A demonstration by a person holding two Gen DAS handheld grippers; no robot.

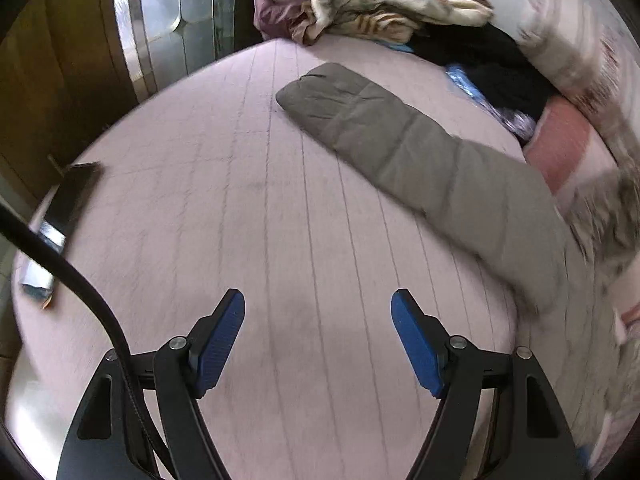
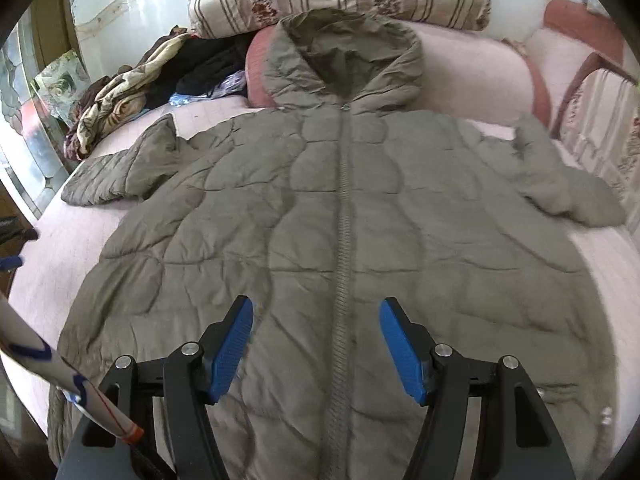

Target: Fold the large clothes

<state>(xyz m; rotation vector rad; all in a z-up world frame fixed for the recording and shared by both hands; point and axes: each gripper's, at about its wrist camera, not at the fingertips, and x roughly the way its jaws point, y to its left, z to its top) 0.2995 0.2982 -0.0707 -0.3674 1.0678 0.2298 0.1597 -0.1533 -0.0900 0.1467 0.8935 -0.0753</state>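
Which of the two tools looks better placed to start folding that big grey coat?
Probably the right tool: it hangs open directly over the coat. The left tool faces bare bedsheet.

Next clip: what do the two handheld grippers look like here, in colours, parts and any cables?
Both match: the left gripper and right gripper each have black angled arms with silver pivot pins, ending in blue ribbed fingers. A black cable curves past the left one. In the right view's lower left, a white object with blue and red markings crosses the corner, unidentifiable.
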